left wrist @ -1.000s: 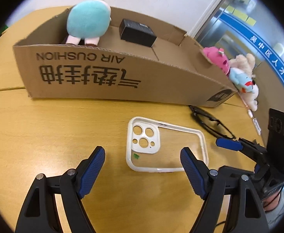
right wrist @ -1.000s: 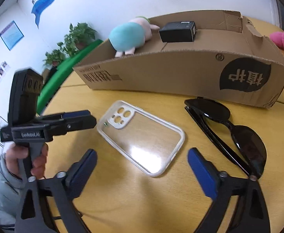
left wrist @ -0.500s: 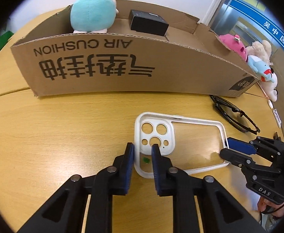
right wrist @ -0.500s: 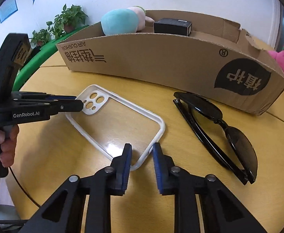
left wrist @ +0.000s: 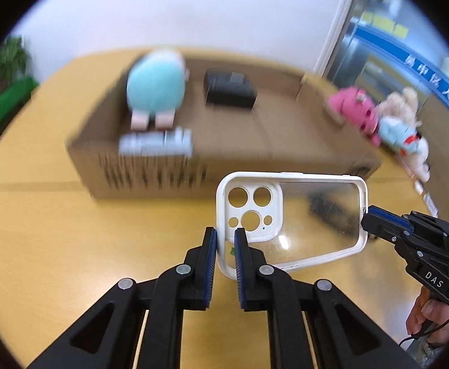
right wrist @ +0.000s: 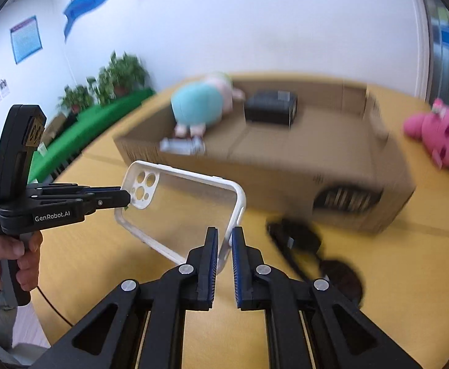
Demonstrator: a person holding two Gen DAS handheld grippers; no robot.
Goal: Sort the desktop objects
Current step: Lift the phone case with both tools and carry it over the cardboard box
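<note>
The surface point(left wrist: 40, 246) is a round wooden top, yellowish, filling the lower half of both views. On it stands a long open box point(left wrist: 285, 150) of brown cardboard, blurred in both wrist views, with dark print on its near wall. Inside the box lie a teal plush point(left wrist: 155, 87) with pale feet, a black carton point(left wrist: 229, 90) beside it, and a flat pale packet point(left wrist: 155, 144) against the near wall under the plush. To the right of the box, on the surface, sits a pink plush point(right wrist: 436, 132), and in the left view a beige and a light-blue toy lie just beside it. Dark sunglasses point(right wrist: 316, 252) lie folded on the surface in front of the box, near its right end.

The case point(left wrist: 289, 218), a clear phone shell with a white rim and camera block, is off the surface, hanging in the air in front of the box, held at both ends. The left tongs point(left wrist: 225, 246) are clamped on the white rim at the camera end, the rim caught between the blue pads. The right tongs point(right wrist: 224, 246) are clamped on the rim at the opposite end. Both pairs have just been closing, with the rim between them. A hand point(right wrist: 12, 258) grips the left handle; fingers of the other hand point(left wrist: 430, 316) show at the right handle.
</note>
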